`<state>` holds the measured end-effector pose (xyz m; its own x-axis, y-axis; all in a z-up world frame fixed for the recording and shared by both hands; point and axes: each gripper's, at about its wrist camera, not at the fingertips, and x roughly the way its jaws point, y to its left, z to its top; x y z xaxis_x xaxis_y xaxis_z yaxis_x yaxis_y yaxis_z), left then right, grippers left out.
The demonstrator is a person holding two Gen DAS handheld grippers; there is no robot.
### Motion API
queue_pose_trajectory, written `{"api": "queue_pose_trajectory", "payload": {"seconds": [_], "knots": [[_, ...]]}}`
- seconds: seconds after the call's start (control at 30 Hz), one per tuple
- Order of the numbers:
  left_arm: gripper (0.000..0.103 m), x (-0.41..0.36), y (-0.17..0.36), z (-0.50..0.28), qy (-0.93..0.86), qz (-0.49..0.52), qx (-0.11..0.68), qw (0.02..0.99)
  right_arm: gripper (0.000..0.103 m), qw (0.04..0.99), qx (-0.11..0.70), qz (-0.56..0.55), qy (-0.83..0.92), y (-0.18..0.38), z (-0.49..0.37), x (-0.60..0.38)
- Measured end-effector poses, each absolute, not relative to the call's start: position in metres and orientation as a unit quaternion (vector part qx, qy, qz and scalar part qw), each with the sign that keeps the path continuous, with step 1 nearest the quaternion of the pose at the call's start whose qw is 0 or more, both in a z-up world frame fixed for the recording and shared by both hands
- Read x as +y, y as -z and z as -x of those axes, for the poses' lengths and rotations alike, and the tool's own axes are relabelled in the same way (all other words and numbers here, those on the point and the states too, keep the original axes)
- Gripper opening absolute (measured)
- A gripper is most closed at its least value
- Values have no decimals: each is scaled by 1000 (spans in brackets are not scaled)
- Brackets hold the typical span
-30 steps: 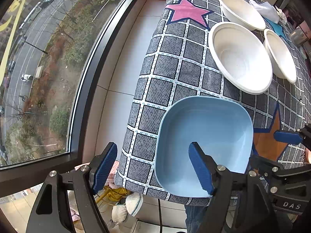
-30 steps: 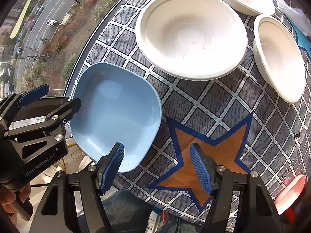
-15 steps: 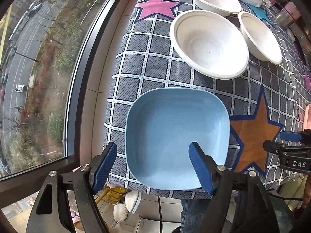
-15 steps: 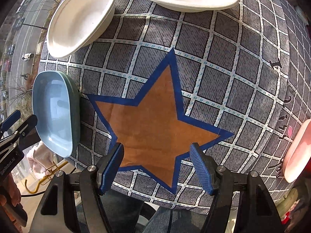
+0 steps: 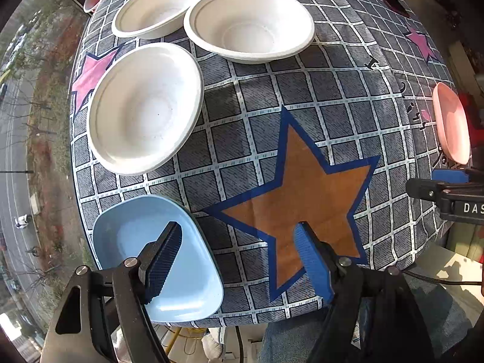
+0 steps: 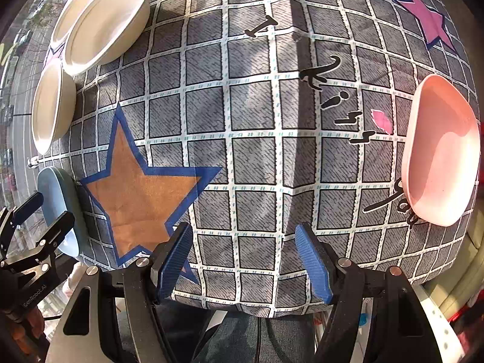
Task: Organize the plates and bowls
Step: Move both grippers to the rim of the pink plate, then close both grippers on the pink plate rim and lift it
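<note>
Both grippers are held spread wide with nothing between the fingers: the left gripper (image 5: 239, 260) is poised over the near edge of the table, and the right gripper (image 6: 242, 260) over the checked tablecloth (image 6: 254, 139) just beyond that edge. No dish is gripped yet, so the step in hand is judged to be the approach to a first pick.

In the left wrist view the blue square plate (image 5: 181, 275) lies at about 7 o'clock, at the table's near corner, partly covered by the left finger. Three white paper bowls are set apart from it: one (image 5: 145, 107) at 10 o'clock, one (image 5: 157, 6) at 11 o'clock and one (image 5: 249, 22) at 12 o'clock, the last two with rims nearly touching. A pink square plate (image 6: 441, 154) is seen at 3 o'clock in the right wrist view, well apart from the blue one, with the orange star (image 6: 139, 199) between them.

The right gripper is judged likeliest to go for the pink plate next (its rim is thin and the dish shallow). One finger would have to be slipped under the lip and the other laid inside before closing.
</note>
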<state>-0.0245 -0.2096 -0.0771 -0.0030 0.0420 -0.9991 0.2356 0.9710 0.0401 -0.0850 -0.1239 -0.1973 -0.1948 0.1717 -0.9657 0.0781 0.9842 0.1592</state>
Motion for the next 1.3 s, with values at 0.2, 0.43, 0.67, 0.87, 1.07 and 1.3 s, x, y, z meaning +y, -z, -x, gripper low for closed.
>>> {"api": "queue_pose_trajectory", "payload": {"seconds": [0.2, 0.43, 0.67, 0.87, 1.07, 1.3], "knots": [[81, -265, 75, 10, 120, -131, 701, 690, 96, 640, 752, -157, 18, 190, 98, -193], [81, -330, 75, -10, 170, -157, 699, 676, 96, 635, 742, -198, 82, 190, 116, -260], [81, -389, 79, -21, 205, -180, 701, 659, 96, 622, 738, -228, 125, 206, 121, -312], [81, -460, 78, -43, 221, -192, 701, 650, 96, 618, 739, -228, 140, 211, 106, -349], [81, -517, 86, -65, 219, -187, 708, 645, 96, 617, 742, -215, 149, 216, 89, -369], [81, -559, 116, -84, 203, -183, 709, 651, 96, 620, 745, -200, 142, 226, 73, -377]]}}
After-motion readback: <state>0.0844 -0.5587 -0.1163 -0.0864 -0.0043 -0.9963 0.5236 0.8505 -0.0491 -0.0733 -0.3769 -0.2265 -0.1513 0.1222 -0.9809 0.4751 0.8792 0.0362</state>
